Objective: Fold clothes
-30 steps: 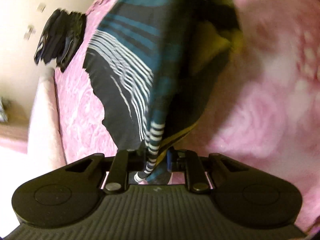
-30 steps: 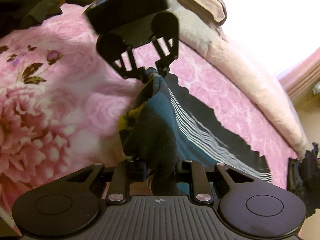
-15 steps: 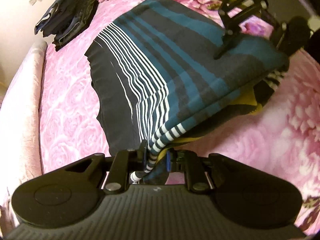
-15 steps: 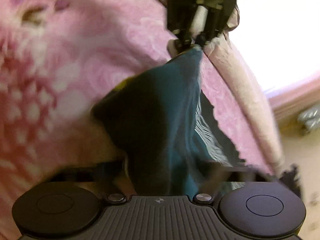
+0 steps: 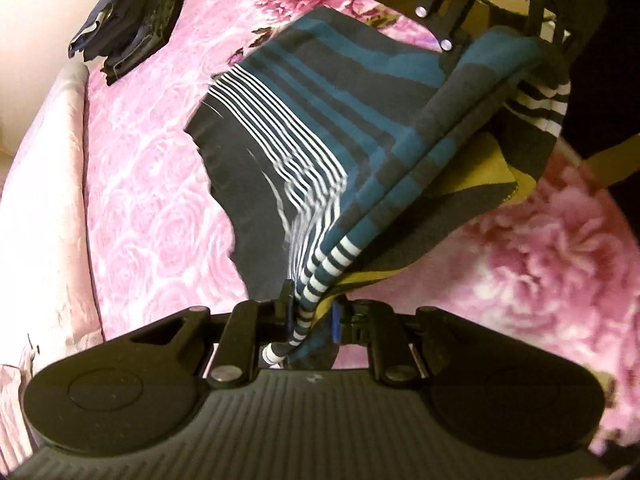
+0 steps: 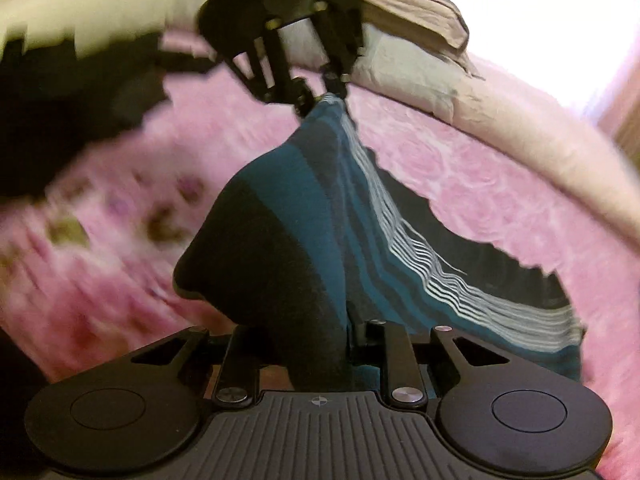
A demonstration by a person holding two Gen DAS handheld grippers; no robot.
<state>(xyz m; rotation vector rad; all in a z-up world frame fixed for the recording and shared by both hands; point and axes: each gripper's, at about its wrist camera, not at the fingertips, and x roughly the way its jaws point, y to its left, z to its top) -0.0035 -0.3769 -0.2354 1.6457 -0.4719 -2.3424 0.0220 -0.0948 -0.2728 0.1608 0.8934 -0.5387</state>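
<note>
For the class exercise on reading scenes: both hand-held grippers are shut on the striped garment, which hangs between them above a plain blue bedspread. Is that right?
Not quite. The bedspread is pink with a floral print, not plain blue, as the left wrist view shows. The rest holds: the left hand-held gripper and the right hand-held gripper are both shut on the striped garment, which hangs between them above the bedspread.

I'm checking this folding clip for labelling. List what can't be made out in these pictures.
- Left wrist view: the left gripper tips are buried in the striped garment.
- Left wrist view: the right gripper is cut off by the top edge.
- Right wrist view: the floral bedspread is motion-blurred on the left.
- Left wrist view: the dark folded pile is too small to identify pieces.
</note>
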